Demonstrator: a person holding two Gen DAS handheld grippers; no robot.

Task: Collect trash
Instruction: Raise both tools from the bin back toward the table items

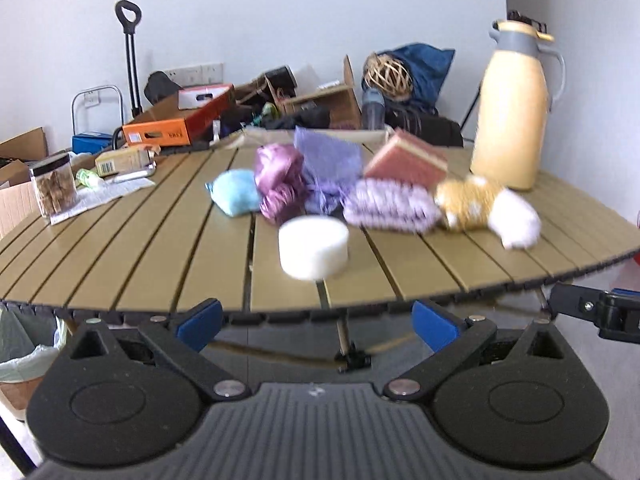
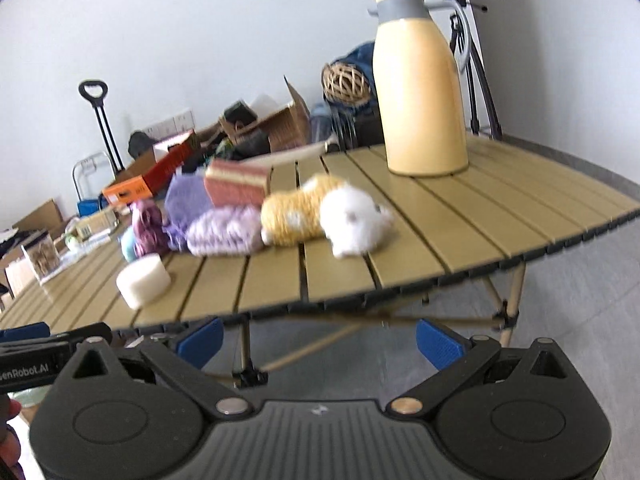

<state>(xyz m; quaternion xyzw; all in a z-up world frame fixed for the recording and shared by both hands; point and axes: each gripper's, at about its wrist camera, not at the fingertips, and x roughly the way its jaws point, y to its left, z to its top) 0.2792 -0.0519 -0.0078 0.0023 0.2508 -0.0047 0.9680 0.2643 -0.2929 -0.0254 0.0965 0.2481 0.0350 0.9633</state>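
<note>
Slatted olive-green folding table [image 1: 132, 240] stands before a white wall, with boxes and clutter on the floor behind it. Along its middle lies a row of soft items, bunched and touching as if swept together for collection: pale blue cloth bundle [image 1: 236, 197], shiny purple ribbon wad [image 1: 279, 184], lilac mesh bag [image 1: 328, 168], pink-and-cream sponge block [image 1: 406, 159] propped on a lilac knitted roll [image 1: 390, 207], mustard knitted piece [image 1: 466, 200] and white fluffy tuft [image 1: 518, 218]. White round foam puck [image 1: 314, 247] sits apart, nearest the front edge. Tall yellow thermos jug [image 1: 514, 108] stands upright at the back, clear of the pile; judged not trash.

Left gripper [image 1: 316, 320] is held below and short of the table edge, jaws spread wide, nothing between them. The puck lies at its 12 o'clock, the row just beyond. Right gripper [image 2: 318, 334] likewise gapes, holding nothing; the tuft sits near its 12 o'clock, the puck at 10 o'clock. A lined bin [image 1: 24, 344] shows at the left gripper's 9 o'clock, below table level.
</note>
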